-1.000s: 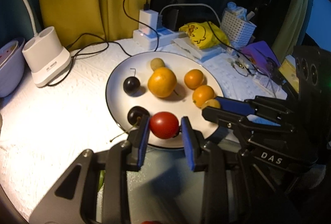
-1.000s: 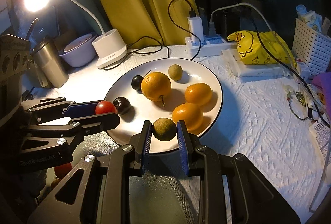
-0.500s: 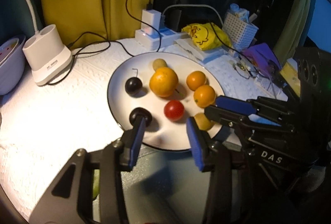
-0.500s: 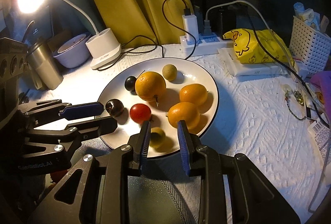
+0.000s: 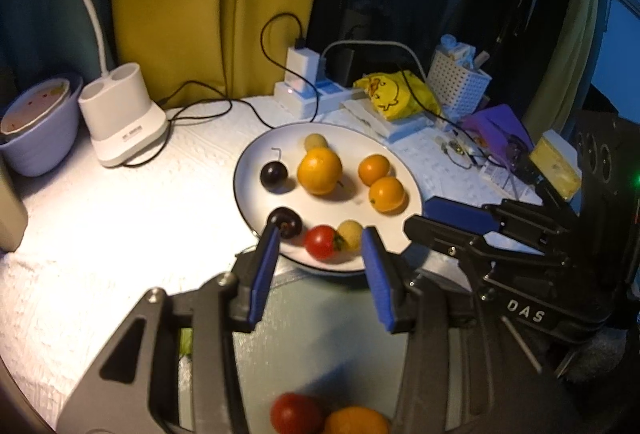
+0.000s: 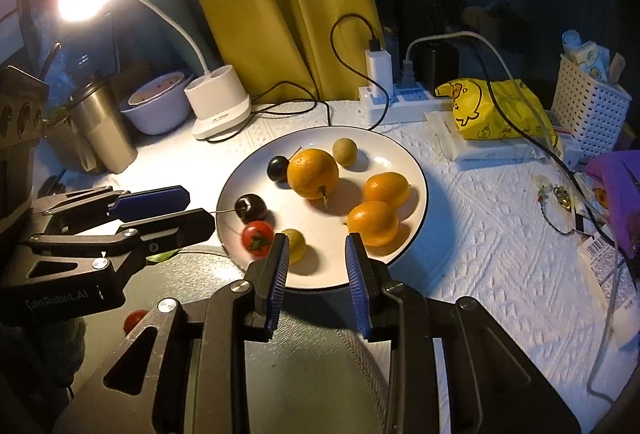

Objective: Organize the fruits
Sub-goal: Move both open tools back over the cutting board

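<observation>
A white plate holds a large orange, two small oranges, two dark cherries, a red tomato and two greenish round fruits. My left gripper is open and empty above the plate's near edge, with the tomato lying free between its fingers. My right gripper is open and empty at the plate's near edge. More fruit, a tomato and an orange, lies below the left gripper.
A white lamp base, a lilac bowl, a steel cup, a power strip with cables, a yellow bag and a white basket surround the plate.
Both grippers opened and let go: the tomato and the greenish fruit now lie on the plate. Both grippers have pulled back and up from the plate.
</observation>
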A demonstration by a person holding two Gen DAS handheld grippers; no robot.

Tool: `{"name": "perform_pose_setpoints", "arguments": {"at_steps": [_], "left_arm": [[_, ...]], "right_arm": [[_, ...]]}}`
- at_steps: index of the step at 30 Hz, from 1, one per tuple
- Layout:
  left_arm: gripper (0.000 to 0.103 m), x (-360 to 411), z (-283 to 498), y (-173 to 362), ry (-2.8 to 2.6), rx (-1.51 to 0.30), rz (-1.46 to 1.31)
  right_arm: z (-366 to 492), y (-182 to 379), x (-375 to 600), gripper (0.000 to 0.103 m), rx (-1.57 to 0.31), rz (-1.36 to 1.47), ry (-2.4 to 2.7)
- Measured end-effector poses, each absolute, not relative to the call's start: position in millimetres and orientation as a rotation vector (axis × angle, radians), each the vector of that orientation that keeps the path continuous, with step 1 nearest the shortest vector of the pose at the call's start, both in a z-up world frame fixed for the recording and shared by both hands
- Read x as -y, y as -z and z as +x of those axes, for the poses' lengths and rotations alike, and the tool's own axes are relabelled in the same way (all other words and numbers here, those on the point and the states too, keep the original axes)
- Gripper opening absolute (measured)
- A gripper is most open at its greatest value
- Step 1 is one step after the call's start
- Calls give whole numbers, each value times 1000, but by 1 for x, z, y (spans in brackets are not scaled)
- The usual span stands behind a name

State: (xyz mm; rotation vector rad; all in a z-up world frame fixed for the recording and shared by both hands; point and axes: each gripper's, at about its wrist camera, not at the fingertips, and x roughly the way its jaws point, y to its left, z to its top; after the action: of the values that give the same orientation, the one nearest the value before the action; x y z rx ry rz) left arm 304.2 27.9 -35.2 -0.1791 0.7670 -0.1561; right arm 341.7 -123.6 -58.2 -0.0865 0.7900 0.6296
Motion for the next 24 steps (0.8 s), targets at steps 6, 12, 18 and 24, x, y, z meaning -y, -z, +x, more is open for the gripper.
{"name": "perform_pose_setpoints", "arguments": {"at_steps": [6, 12, 18, 24], "left_arm": [[44, -29, 286, 27, 156, -742, -182], [44, -32, 267, 23, 151, -724, -190], [44, -37, 246, 17, 142, -701, -195], [44, -40, 228, 17, 138, -695, -200]], "right_arm": [[324, 51, 124, 31, -772, -95, -630], [306, 45, 122, 31, -760, -109, -634], [290, 39, 119, 32, -746, -121, -637], [275, 37, 117, 32, -741, -132, -640]]}}
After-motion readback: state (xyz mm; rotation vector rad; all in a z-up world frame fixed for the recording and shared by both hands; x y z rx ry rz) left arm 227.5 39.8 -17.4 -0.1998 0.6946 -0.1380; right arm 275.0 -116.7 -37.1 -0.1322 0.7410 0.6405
